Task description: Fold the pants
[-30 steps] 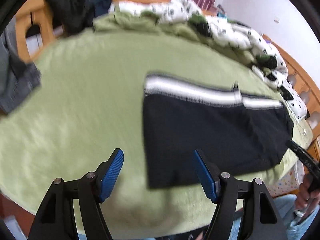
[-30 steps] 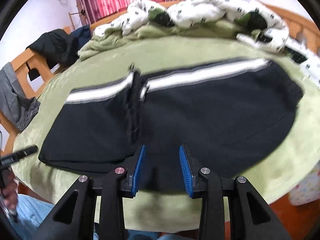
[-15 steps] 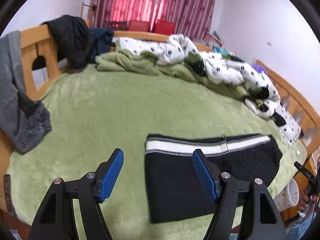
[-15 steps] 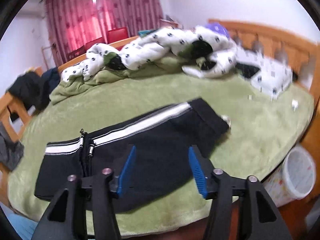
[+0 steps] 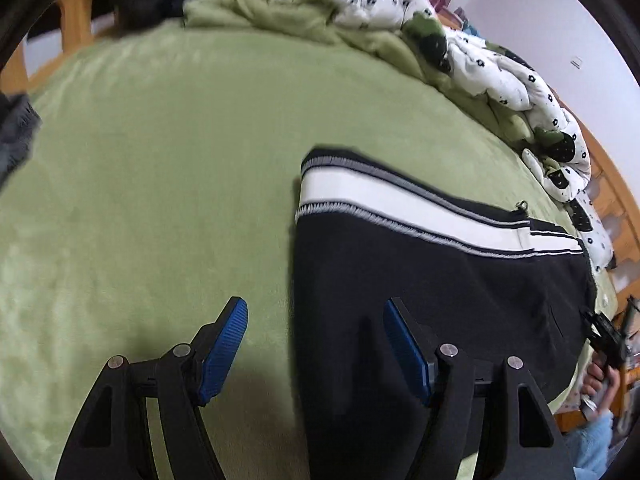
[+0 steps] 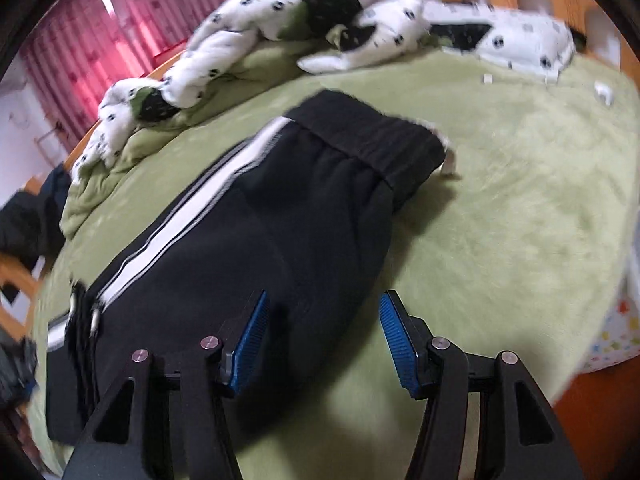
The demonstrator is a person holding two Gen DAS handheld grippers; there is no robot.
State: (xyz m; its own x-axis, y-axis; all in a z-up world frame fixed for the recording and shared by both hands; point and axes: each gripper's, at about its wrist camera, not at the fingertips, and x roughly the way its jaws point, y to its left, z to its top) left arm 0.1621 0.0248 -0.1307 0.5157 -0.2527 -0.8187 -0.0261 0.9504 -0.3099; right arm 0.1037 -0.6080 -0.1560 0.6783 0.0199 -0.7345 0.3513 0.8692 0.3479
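Pants (image 5: 420, 280) lie flat on the green bed (image 5: 160, 160), rumpled quilt (image 6: 280, 32) behind; both tools, left (image 5: 316, 344) and right (image 6: 322, 340), spread, pinching nothing.

We see a wide bare stretch of plush green blanket (image 5: 152, 168) left of the folded black track pants with white side stripes (image 5: 420, 280), with nothing lying on it. Along the far edge, a rumpled white duvet with black dots (image 5: 500, 76) (bunched with green bedding) blocks the way. An orange wooden bed frame (image 5: 76, 24) rises behind, with dark clothes draped over it. On the right wrist view, open blanket (image 6: 520, 200) runs right of the waistband, broken only by small white bits (image 6: 602, 94) near the far corner.
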